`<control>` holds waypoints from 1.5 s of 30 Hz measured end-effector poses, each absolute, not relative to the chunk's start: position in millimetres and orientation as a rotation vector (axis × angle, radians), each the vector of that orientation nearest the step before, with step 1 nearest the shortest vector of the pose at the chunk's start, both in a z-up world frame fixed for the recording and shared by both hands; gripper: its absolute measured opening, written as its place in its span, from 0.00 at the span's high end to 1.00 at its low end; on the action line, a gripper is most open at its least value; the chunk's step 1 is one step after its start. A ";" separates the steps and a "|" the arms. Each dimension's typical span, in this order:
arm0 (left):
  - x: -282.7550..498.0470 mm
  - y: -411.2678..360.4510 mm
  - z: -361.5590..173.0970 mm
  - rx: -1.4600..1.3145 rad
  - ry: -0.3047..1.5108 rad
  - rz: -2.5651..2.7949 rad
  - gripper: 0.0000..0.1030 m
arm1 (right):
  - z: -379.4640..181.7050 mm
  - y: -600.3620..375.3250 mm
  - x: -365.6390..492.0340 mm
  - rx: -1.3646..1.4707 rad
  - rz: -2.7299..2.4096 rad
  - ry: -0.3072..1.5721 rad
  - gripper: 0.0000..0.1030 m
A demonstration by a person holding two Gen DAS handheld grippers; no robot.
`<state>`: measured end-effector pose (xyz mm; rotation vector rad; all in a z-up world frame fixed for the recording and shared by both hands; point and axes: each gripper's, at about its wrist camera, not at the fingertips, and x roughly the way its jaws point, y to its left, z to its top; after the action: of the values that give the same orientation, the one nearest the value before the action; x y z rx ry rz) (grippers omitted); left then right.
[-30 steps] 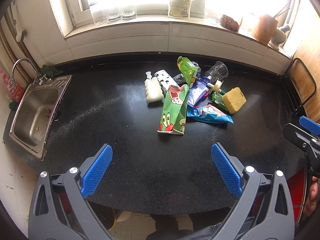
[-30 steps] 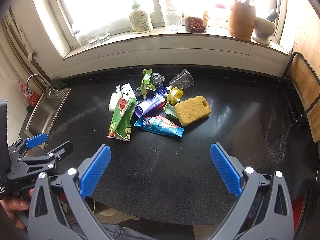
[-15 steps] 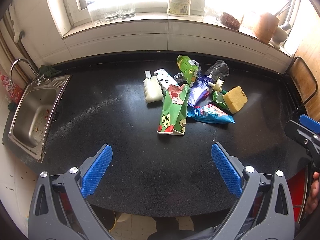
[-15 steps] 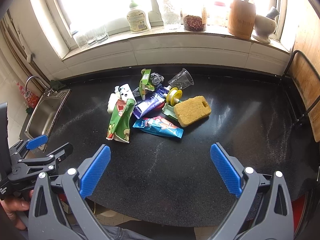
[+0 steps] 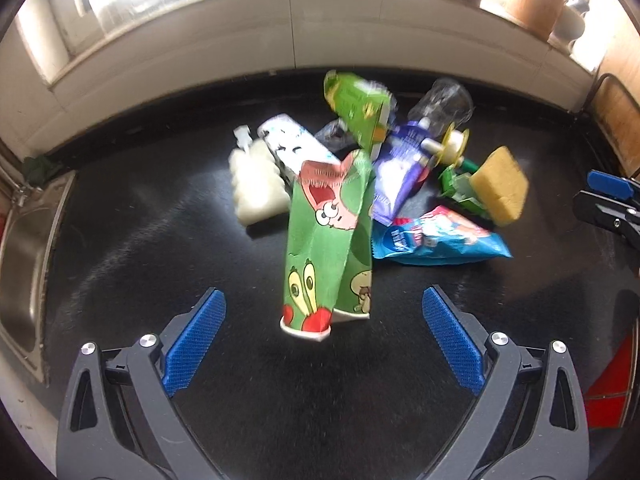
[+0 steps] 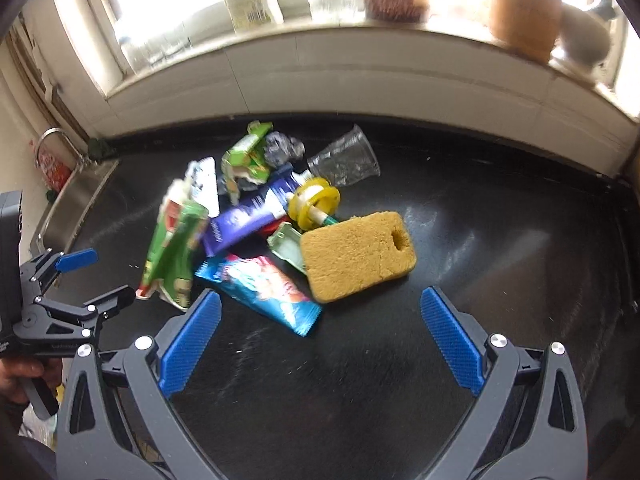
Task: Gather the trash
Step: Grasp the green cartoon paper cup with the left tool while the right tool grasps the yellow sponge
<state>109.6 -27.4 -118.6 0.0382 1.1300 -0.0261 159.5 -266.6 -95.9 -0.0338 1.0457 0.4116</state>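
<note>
Green cartoon-printed snack wrapper (image 5: 328, 240) now sits close before the left gripper (image 5: 322, 336); both grippers moved in; right gripper (image 6: 320, 340) nears the yellow sponge (image 6: 356, 254); jaws wide open, empty; pickup looks imminent.

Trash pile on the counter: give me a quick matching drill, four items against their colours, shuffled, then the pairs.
Items:
1. sponge
2. cartoon carton
3. snack wrapper
4. squeeze pouch

Colours:
A. purple
B. yellow
C. green
D. blue with pink

Pairs: 1-B, 2-C, 3-D, 4-A
</note>
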 end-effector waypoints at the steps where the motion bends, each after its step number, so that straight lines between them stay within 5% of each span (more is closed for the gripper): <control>1: 116.6 -26.8 -129.1 0.039 1.148 -0.019 0.07 | -107.7 -267.1 171.2 -0.045 0.416 1.064 0.06; 15: 154.1 -23.9 -183.7 0.014 1.193 -0.041 0.07 | -174.2 -257.3 230.9 -0.198 0.553 1.154 0.05; 17: 157.4 -25.6 -185.1 0.018 1.196 -0.035 0.14 | -177.4 -258.7 235.8 -0.182 0.561 1.175 0.07; 21: 159.8 -33.4 -184.6 0.045 1.208 -0.027 0.40 | -171.5 -265.8 236.1 -0.127 0.580 1.194 0.50; 25: 157.2 -34.6 -175.3 0.002 1.200 -0.016 0.41 | -156.7 -269.9 229.1 -0.124 0.573 1.152 0.81; 26: 156.9 -35.9 -173.2 -0.002 1.196 -0.014 0.41 | -153.4 -270.4 227.0 -0.124 0.563 1.140 0.97; 29: 151.3 -37.9 -165.5 0.010 1.185 -0.011 0.42 | -147.7 -271.9 222.3 -0.126 0.539 1.118 0.99; 34: 138.2 -39.4 -155.0 0.015 1.177 -0.011 0.42 | -127.9 -282.5 217.2 -0.093 0.494 1.099 0.98; 35: 137.0 -39.4 -152.9 0.012 1.172 -0.008 0.42 | -124.3 -285.6 217.4 -0.077 0.482 1.102 0.85; 36: 138.0 -37.3 -151.8 0.002 1.167 -0.006 0.41 | -121.5 -291.6 219.0 -0.054 0.474 1.104 0.30; 37: 140.4 -37.9 -151.4 -0.002 1.163 -0.002 0.41 | -118.0 -296.8 219.6 -0.039 0.466 1.081 0.05; 45: 126.5 -30.3 -144.5 -0.032 1.136 0.058 0.42 | -147.7 -298.2 282.6 -0.104 0.336 1.104 0.07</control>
<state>126.5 -30.3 -144.5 -0.0322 1.1358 0.0576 282.6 -298.2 -147.7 -0.1044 1.1042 0.3364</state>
